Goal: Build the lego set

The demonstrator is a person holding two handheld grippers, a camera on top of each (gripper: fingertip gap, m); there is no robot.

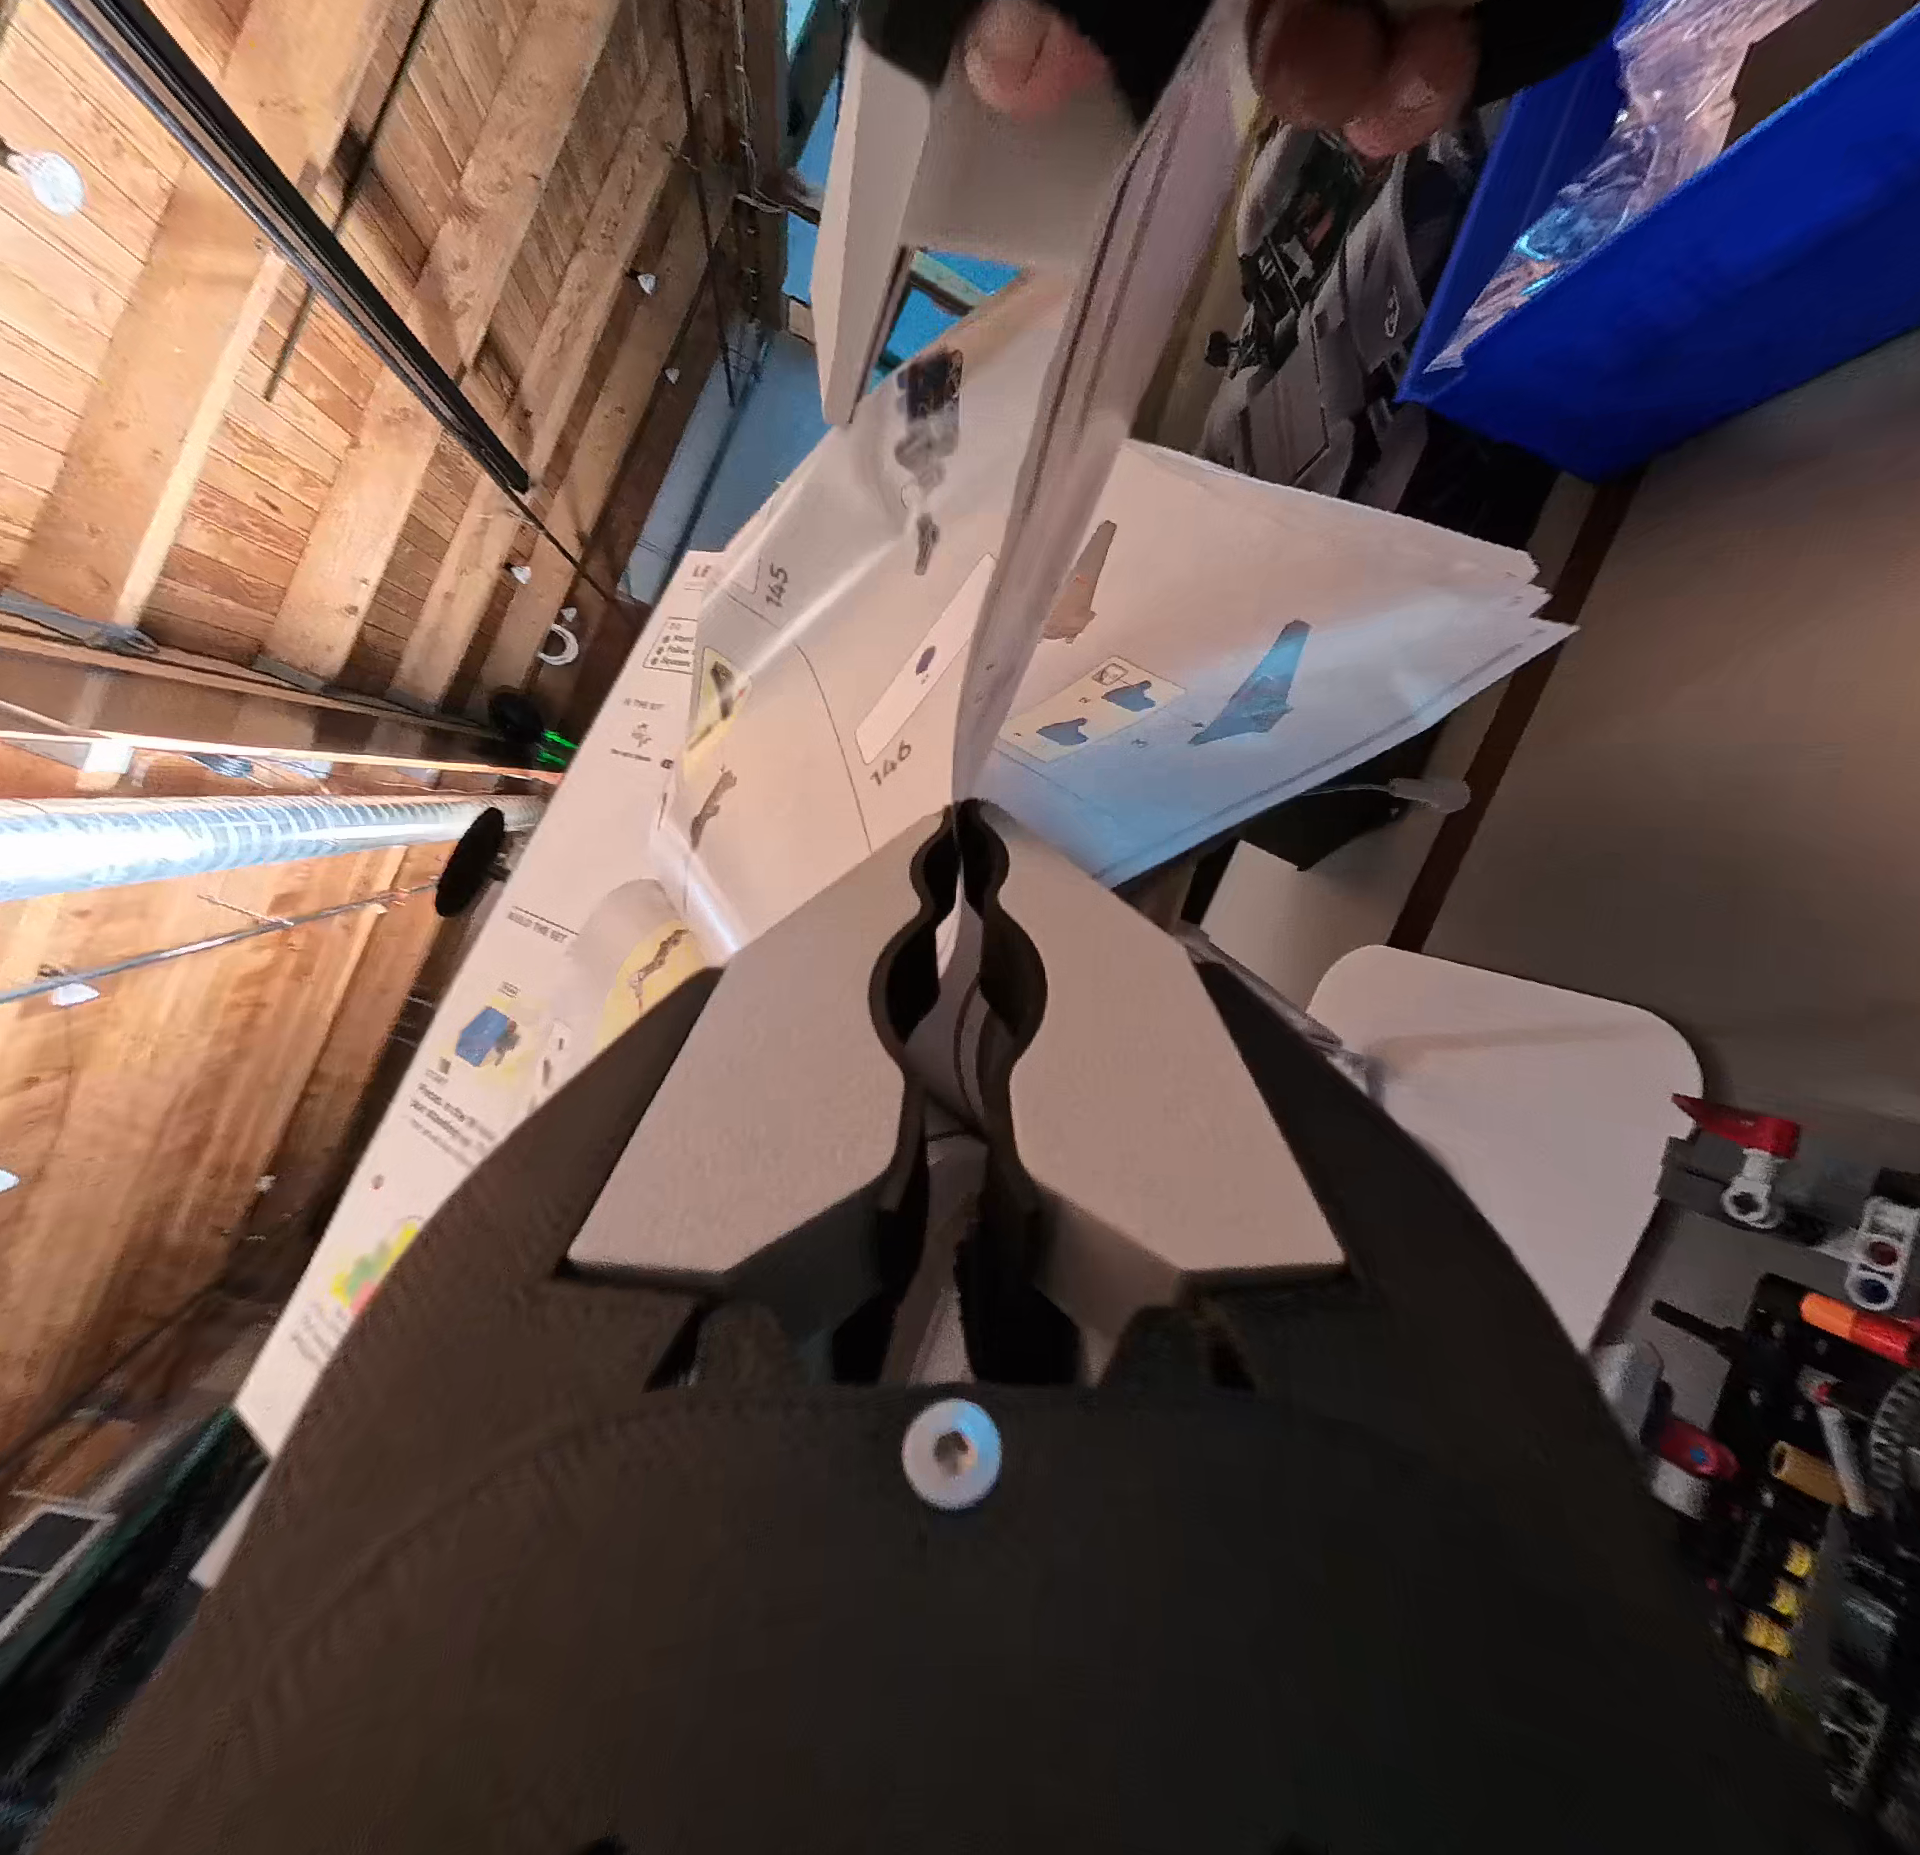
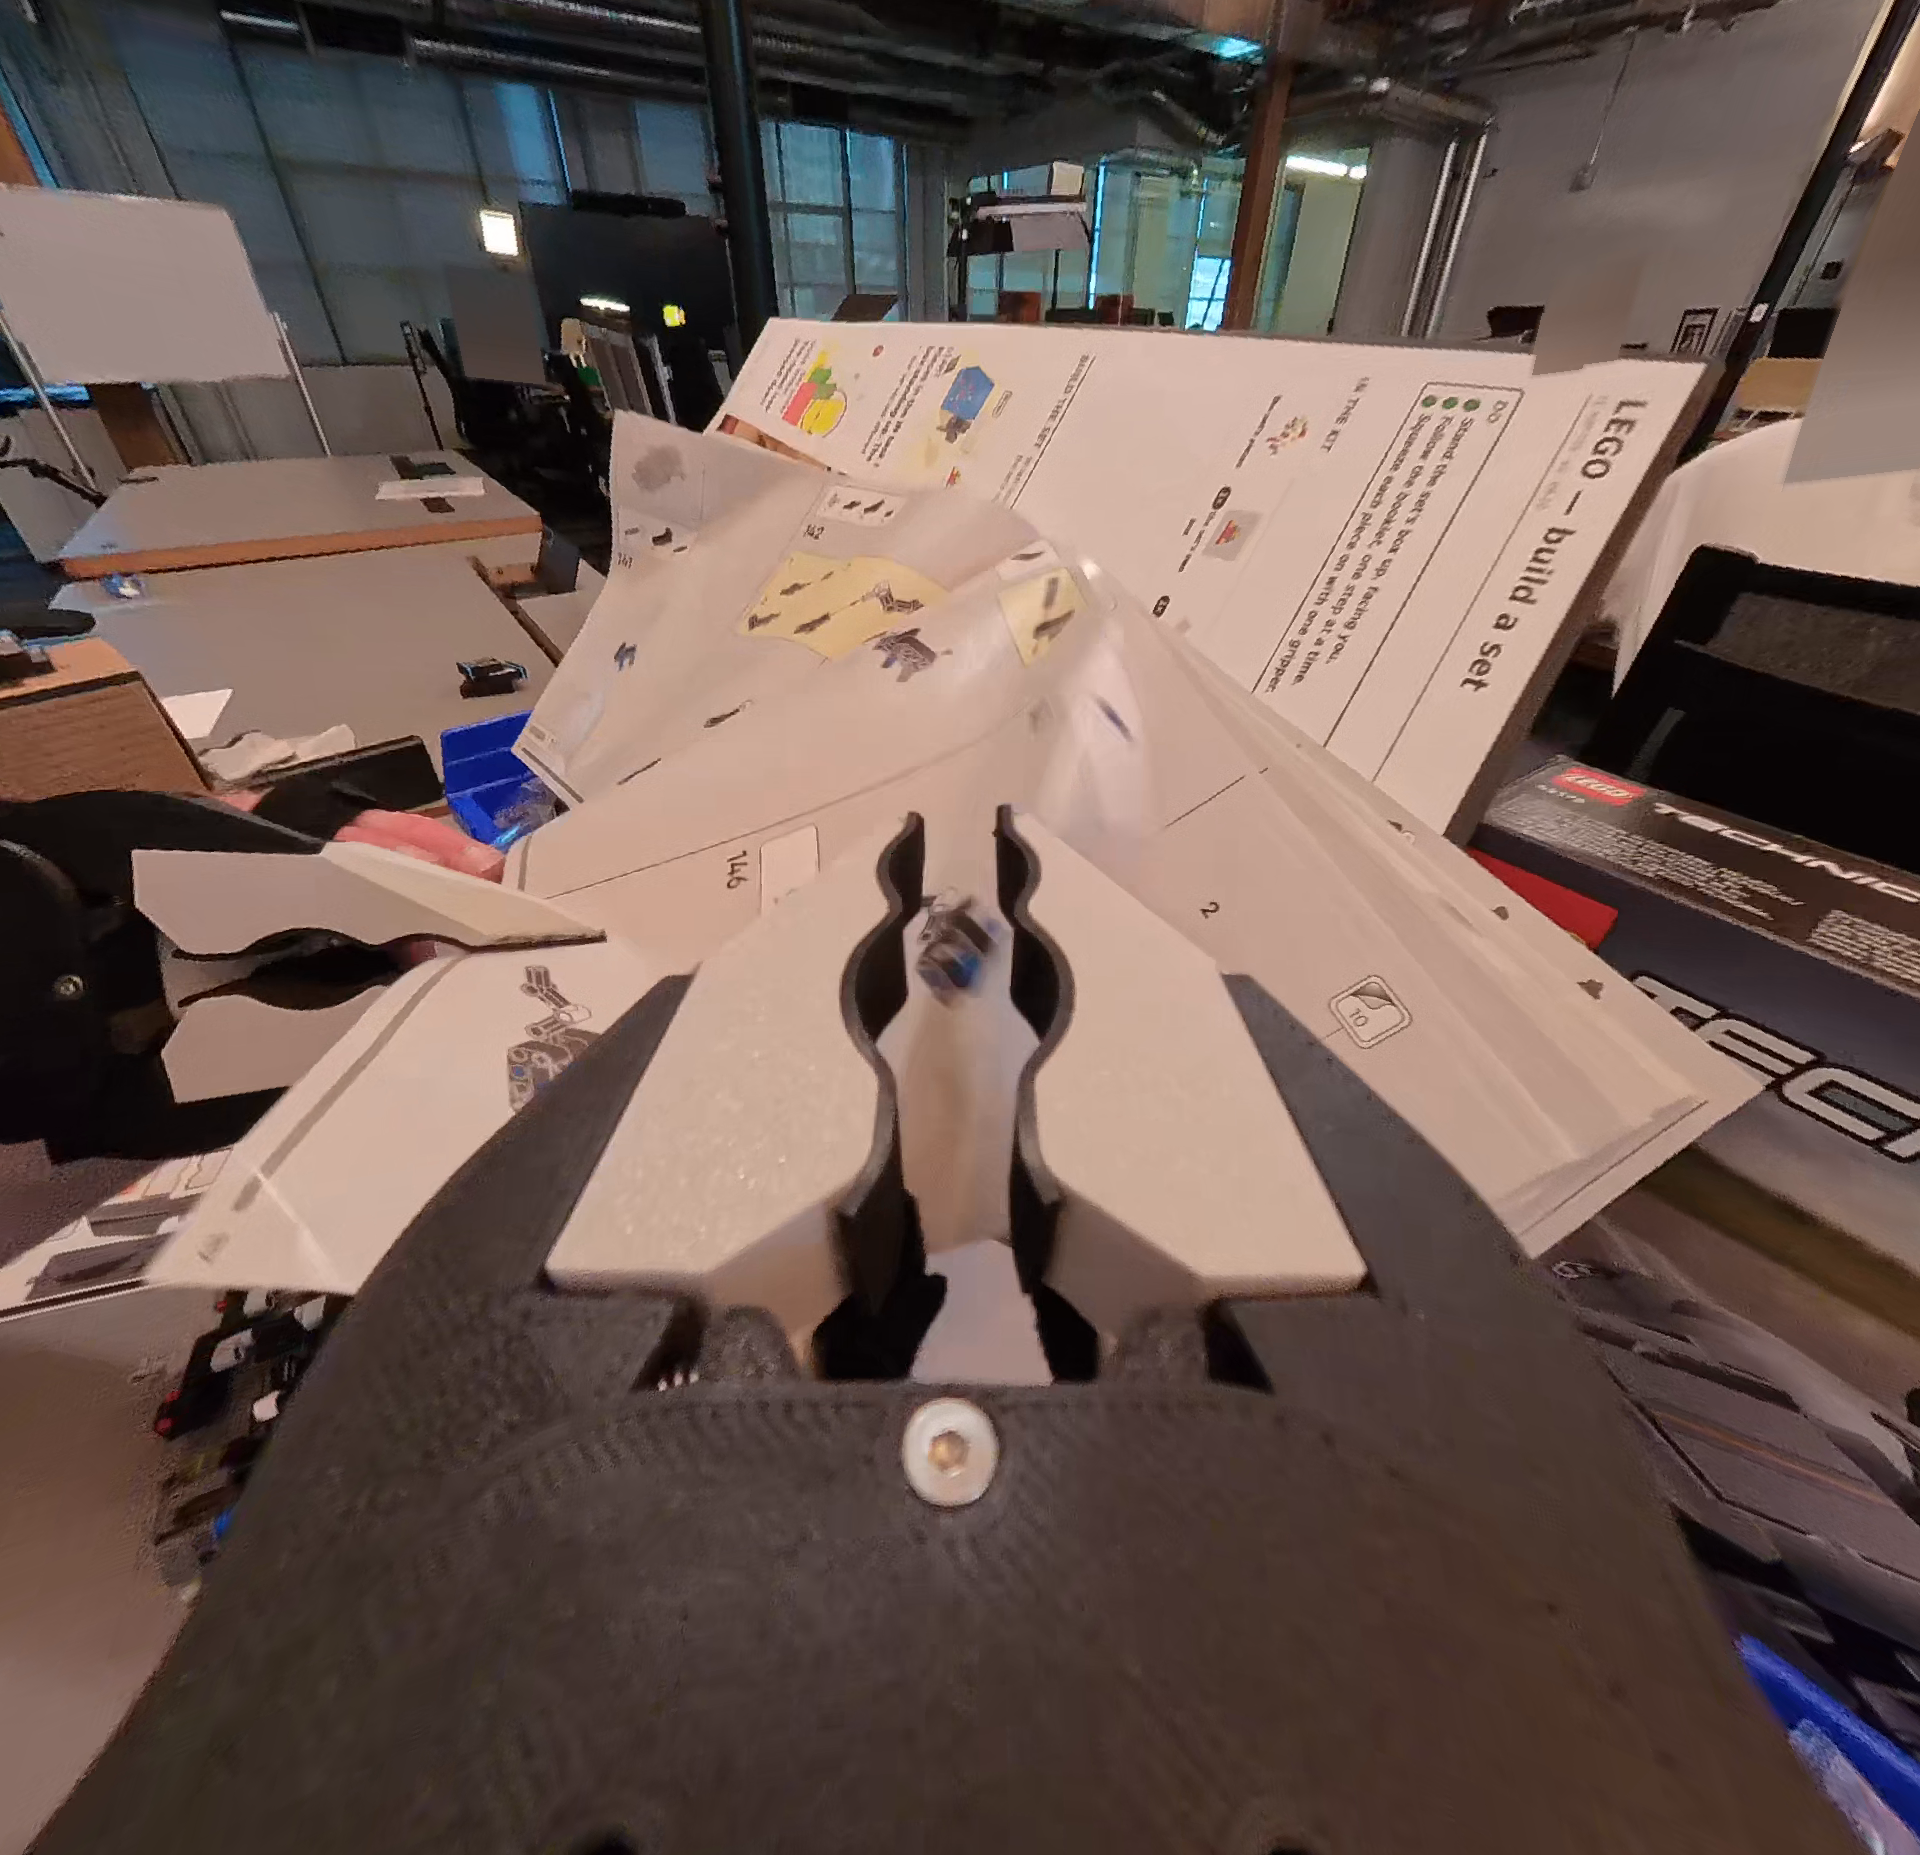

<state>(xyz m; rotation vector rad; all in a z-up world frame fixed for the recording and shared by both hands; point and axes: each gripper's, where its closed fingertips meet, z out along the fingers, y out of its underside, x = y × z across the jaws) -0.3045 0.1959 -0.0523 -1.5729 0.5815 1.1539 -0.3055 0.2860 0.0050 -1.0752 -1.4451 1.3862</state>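
Observation:
The open instruction booklet [image 2: 790, 766] stands in front of both grippers, its pages fanned and partly blurred. In the left wrist view my left gripper [image 1: 961, 818] is shut on one upright page [image 1: 1049, 434] of the booklet [image 1: 1299, 600], which runs edge-on into the fingertips. The right wrist view shows that gripper [image 2: 587, 939] at the left, pinched on the page edge. My right gripper [image 2: 958, 829] is open a little. Its fingertips stand apart over a page and nothing is pressed between the pads. One of its white fingers [image 1: 873, 247] shows at the top of the left wrist view.
A white instruction board [image 2: 1351, 517] leans behind the booklet. A dark set box [image 2: 1714, 870] lies to the right. A blue bin [image 1: 1662, 278] with bagged parts stands beyond the booklet. A partly built black model with loose parts [image 1: 1818, 1442] sits at the lower right. The gap from one gripper's tips to the other's is roughly 11 cm.

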